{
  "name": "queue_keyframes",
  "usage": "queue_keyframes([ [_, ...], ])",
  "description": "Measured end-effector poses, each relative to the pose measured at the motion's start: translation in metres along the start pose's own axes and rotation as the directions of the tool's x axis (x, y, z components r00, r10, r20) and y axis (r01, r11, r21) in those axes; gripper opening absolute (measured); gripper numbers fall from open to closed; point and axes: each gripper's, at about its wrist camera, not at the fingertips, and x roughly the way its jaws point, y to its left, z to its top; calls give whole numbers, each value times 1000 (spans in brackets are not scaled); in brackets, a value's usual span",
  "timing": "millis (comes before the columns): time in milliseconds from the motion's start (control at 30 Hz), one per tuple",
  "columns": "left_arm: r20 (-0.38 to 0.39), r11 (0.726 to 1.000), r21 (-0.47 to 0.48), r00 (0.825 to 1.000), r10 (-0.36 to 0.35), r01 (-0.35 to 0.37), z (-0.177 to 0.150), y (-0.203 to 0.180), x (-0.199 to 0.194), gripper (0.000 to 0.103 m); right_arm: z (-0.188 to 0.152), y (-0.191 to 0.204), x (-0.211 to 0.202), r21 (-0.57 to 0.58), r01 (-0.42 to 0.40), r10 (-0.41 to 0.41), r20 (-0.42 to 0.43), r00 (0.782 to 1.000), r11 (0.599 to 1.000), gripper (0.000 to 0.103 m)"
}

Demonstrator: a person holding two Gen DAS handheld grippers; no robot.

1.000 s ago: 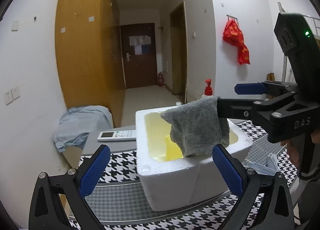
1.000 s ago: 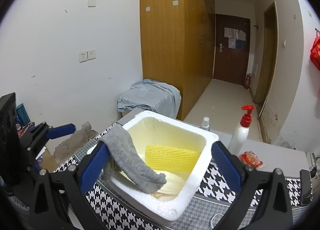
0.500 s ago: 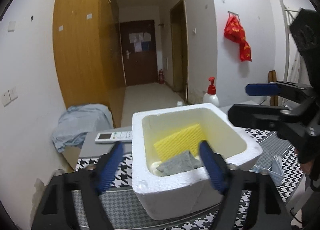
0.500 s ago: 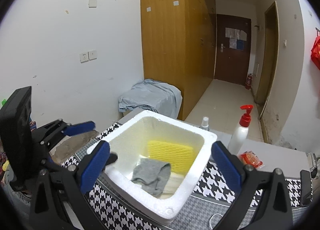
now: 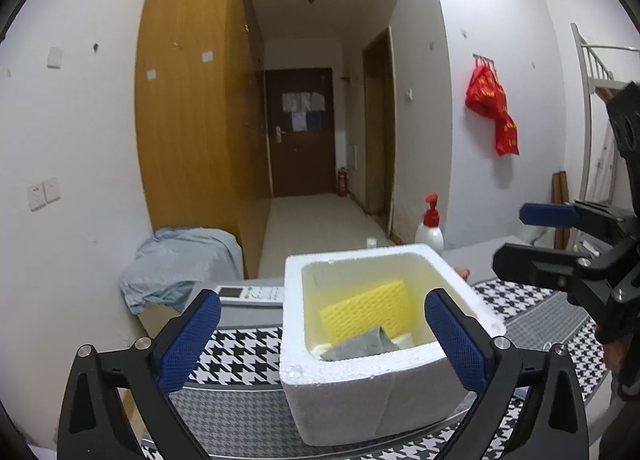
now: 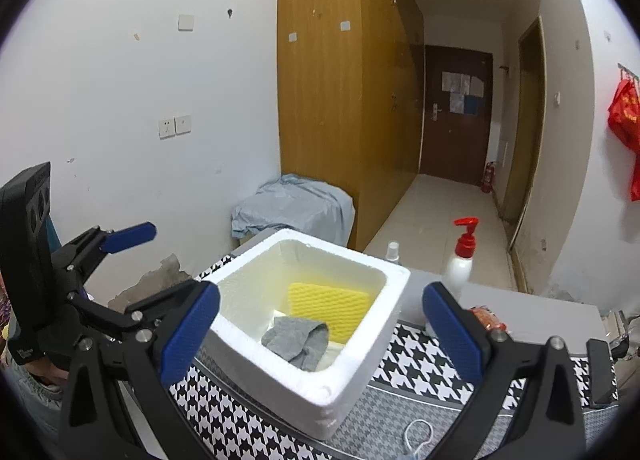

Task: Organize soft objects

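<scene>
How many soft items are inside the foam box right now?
2. A yellow sponge leans against the far wall of the foam box, and a grey cloth lies crumpled in front of it. More may be hidden underneath.

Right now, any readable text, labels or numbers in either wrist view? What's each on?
No text is legible in either view.
Red bag on the wall hook: gold characters, too blurred to read.
Papers on the far door: too small.
Remote control beside the foam box: buttons and display too small.
Pump bottle: no label visible.
</scene>
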Motion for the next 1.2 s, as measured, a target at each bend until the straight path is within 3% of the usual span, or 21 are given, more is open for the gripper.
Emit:
queue_keyframes([
  [700, 79, 999, -10, 996, -32, 33, 13, -36, -72, 102, -21, -1, -90, -6, 63, -62, 97, 993, 998, 103],
  [1200, 153, 1000, -5, 988, -20, 22, 3, -68, -108, 102, -54, -7, -147, 9, 141, -140, 188, 972, 990, 103],
])
